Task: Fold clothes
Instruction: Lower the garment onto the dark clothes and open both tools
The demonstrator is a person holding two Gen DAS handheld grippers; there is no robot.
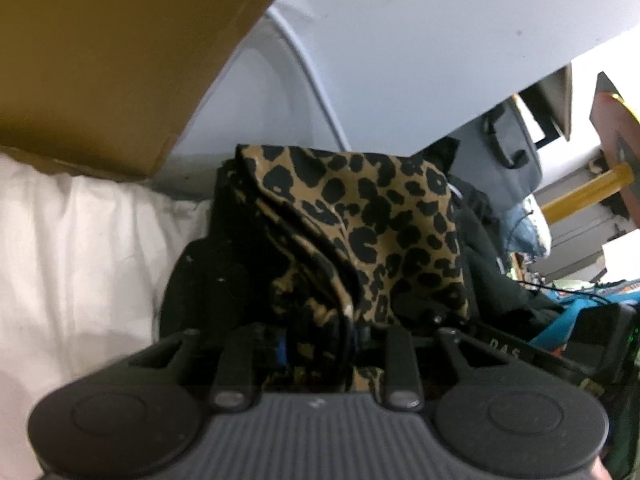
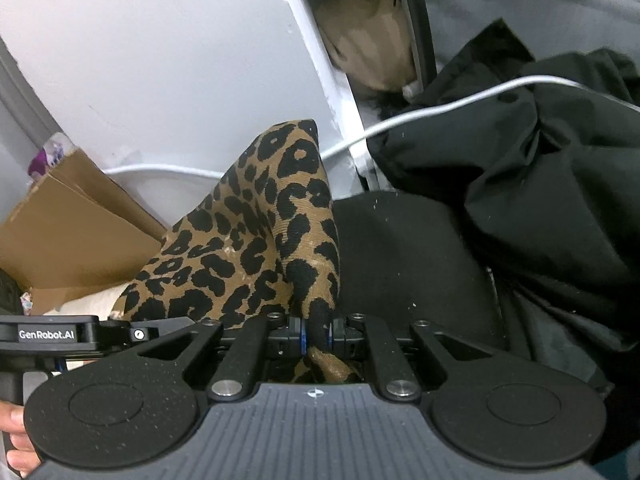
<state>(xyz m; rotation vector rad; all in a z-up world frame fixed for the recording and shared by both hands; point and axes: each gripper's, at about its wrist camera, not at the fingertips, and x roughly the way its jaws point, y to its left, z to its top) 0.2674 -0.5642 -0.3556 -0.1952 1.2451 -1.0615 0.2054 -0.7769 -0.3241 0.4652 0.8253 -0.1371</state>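
Black clothing (image 2: 500, 208) fills the right wrist view from 1 to 5 o'clock. Leopard-print garment (image 2: 256, 236) at centre, a fold pinched tight in the right gripper (image 2: 316, 338) at 6 o'clock. Left gripper (image 1: 320, 344) holds bunched leopard cloth between part-spread jaws.
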